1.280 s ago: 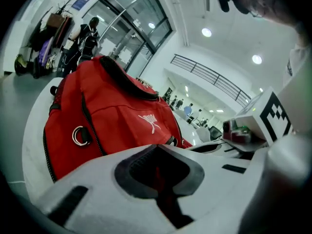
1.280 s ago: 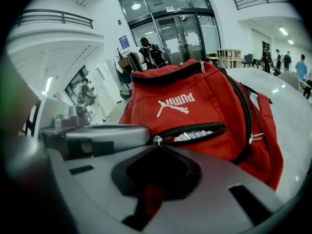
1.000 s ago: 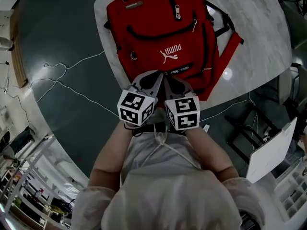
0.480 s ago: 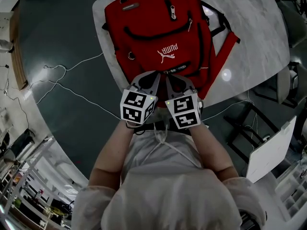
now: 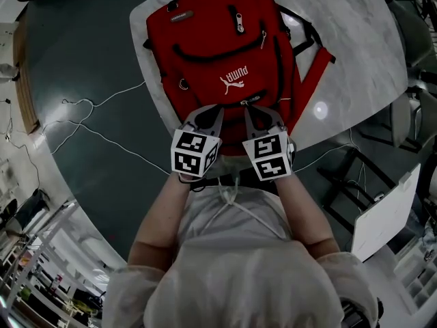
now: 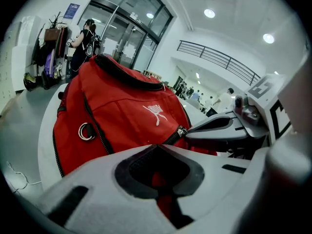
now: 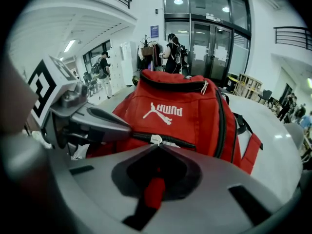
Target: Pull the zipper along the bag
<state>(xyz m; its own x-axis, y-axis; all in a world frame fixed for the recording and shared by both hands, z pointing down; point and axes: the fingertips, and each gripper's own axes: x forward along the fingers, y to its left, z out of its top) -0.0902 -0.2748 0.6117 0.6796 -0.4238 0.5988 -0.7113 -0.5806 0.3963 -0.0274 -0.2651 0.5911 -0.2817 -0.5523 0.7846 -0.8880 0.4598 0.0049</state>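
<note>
A red backpack (image 5: 218, 53) with a white logo lies flat on the white marble table (image 5: 355, 39). Both grippers sit side by side at its near edge, on the black zipper (image 7: 178, 142) of the lower front pocket. My right gripper (image 5: 248, 108) is shut, with the small silver zipper pull (image 7: 156, 139) at its tip. My left gripper (image 5: 219, 108) is shut just left of it, and red bag fabric (image 6: 158, 179) shows between its jaws. In the left gripper view the right gripper (image 6: 189, 130) touches the slider. In the right gripper view the left gripper (image 7: 129, 128) rests on the bag.
The table's near edge runs just under the grippers. White cables (image 5: 89, 125) trail over the dark floor at left. A white panel (image 5: 386, 217) and dark chair frames (image 5: 348, 176) stand at right. A person (image 7: 173, 52) stands by the glass doors far behind the bag.
The two jaw tips, close together a second ago, now stand slightly apart; my right gripper has shifted right along the zipper. The bag sits a little higher in the head view.
</note>
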